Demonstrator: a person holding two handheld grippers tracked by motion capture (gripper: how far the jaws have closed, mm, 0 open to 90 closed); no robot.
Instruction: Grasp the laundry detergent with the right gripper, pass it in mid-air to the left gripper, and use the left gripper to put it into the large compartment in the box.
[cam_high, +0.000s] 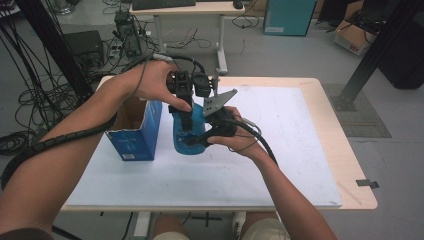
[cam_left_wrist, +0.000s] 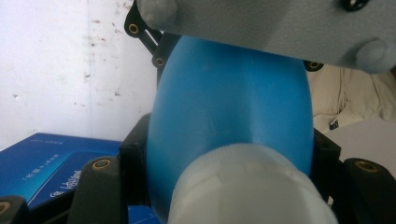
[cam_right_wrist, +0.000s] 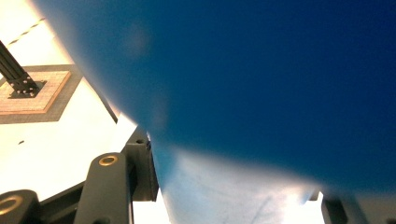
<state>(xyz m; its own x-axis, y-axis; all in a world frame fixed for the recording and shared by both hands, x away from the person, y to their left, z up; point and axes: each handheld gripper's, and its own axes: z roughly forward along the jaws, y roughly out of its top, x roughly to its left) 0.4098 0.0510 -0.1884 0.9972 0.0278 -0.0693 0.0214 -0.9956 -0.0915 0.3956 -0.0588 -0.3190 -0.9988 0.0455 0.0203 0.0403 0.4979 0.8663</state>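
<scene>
Right gripper view: blue bottle (cam_right_wrist: 261, 84) looms blurred, hiding its jaws' tips.

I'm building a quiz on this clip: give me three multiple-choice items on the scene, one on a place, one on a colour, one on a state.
1. Where is the open box relative to the bottle in the high view?
A. left of it
B. right of it
C. on top of it

2. What colour is the bottle's cap?
A. red
B. white
C. black

3. How is the bottle held?
A. by no gripper
B. left gripper alone
C. both grippers clamp it

Answers:
1 A, the box stands at the bottle's left.
2 B, the left gripper view shows a white cap.
3 C, the right gripper grips it too.
</scene>
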